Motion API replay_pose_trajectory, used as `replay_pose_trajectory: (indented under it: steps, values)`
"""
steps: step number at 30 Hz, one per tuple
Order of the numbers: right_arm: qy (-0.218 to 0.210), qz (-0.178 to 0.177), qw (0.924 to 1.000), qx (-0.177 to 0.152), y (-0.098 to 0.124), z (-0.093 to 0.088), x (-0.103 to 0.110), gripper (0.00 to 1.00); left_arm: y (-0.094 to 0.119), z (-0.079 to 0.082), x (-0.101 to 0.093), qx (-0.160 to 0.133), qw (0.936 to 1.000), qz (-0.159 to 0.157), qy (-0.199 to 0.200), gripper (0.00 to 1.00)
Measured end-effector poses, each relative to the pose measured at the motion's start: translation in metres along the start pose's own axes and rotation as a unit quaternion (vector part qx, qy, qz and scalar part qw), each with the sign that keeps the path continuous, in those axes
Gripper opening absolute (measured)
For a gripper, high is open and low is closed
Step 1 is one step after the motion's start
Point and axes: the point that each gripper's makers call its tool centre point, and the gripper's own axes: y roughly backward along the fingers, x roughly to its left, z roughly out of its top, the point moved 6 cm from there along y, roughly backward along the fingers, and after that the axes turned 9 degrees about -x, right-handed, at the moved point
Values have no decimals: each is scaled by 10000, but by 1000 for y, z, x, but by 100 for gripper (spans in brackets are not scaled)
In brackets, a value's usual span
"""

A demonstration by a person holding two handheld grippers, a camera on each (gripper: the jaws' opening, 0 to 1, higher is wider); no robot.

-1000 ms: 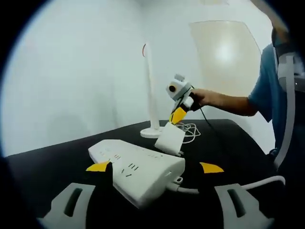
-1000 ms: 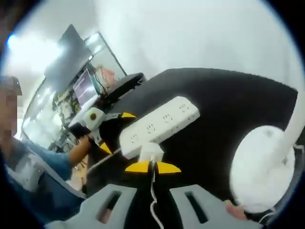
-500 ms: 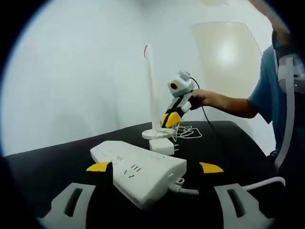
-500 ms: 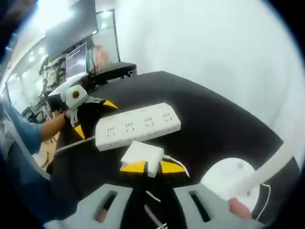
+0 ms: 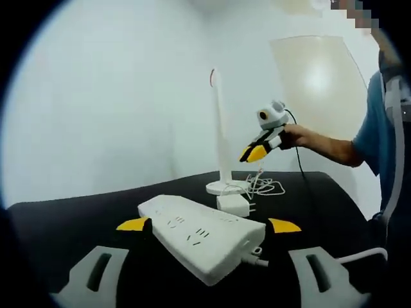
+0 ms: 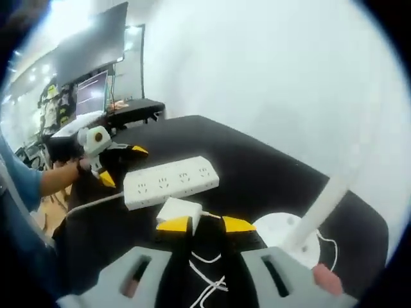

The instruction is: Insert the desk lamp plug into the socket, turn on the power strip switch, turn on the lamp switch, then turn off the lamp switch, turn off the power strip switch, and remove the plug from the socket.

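Left claw (image 5: 209, 225): released, yellow tips spread wide either side of the near end of the strip; whether they touch it I cannot tell. Seen from the right gripper view, it sits at the far end of the strip (image 6: 119, 163), a hand (image 6: 64, 173) behind it.
Right claw (image 6: 205, 224): released, tips a little apart, nothing between them; plug just ahead of the tips. In the left gripper view it hangs in the air (image 5: 255, 153), above and beyond the plug, held by a hand (image 5: 302, 136).
Strip (image 5: 202, 234): white, flat on the black bench (image 5: 77, 224), running away from the left claw; its grey cord (image 5: 359, 255) leaves the near end to the right. In the right gripper view it lies crosswise beyond the right claw (image 6: 170, 183).
Plug (image 5: 234, 205): white block, lying on the bench, out of the socket, just beyond the far end of the strip from the left claw; prongs point right. In the right gripper view (image 6: 181, 208) it lies between the tips and the strip.
Lamp (image 5: 221, 138): white, slim stem upright on a round base (image 5: 226, 187), past the plug. Base sits right of the right claw (image 6: 286, 232).
Lamp cord (image 5: 264, 187): white, loosely coiled by the base; loops also under the right claw (image 6: 205, 282).
Lamp light: cannot tell.
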Motion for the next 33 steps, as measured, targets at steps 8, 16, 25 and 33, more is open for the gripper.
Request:
replay_pose_trajectory:
  steps: [8, 16, 25, 33]
  values:
    - [-55, -229, 9993, -275, 18, 12, 5, 25, 5, 25, -9, 118, 9999, 54, -56, 76]
    - [-47, -556, 9974, -453, 48, 13, 9, 31, 15, 52, -16, -110, 9997, 128, -146, 84]
    - [-261, -831, 9936, -718, 83, 9, 1, 41, 27, 59, -28, -60, 9999, -34, -100, 89]
    - [-352, -1058, 9894, -932, 112, -1, 18, 54, 45, 56, -31, 255, 9995, 168, -36, 89]
